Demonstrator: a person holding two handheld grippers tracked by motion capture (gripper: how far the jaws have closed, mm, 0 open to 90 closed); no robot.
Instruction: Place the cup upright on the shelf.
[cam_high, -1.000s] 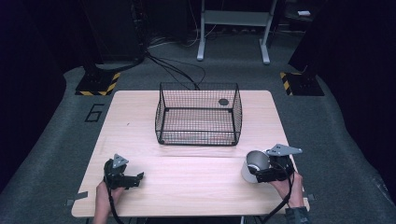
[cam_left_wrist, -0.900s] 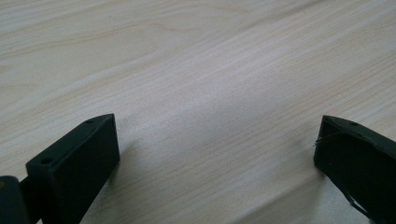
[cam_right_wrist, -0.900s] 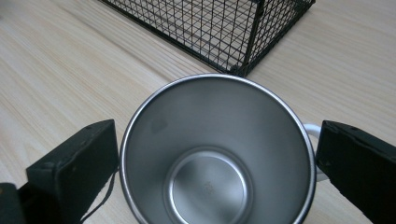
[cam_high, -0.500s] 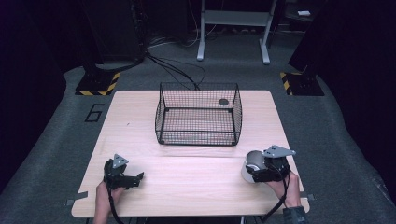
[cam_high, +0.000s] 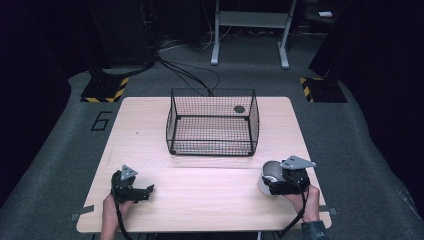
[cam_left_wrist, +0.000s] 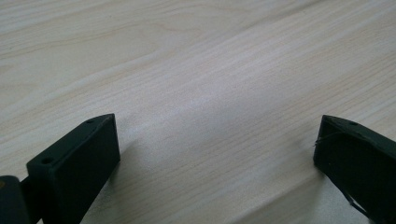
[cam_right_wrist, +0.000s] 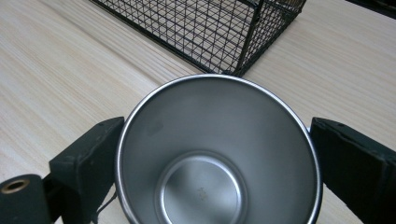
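Right gripper (cam_high: 272, 184) shifted nearer table edge, jaws clasping steel cup (cam_right_wrist: 217, 154); left gripper (cam_left_wrist: 215, 163) jaws apart.

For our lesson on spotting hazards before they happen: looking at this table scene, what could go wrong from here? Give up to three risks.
1. The metal cup sits between the right gripper jaws, which touch only its smooth rim sides; it could slip if lifted.
2. The wire basket stands close ahead of the cup, so a low forward move could knock its wall.
3. The cup is near the table corner; a nudge might send it off.
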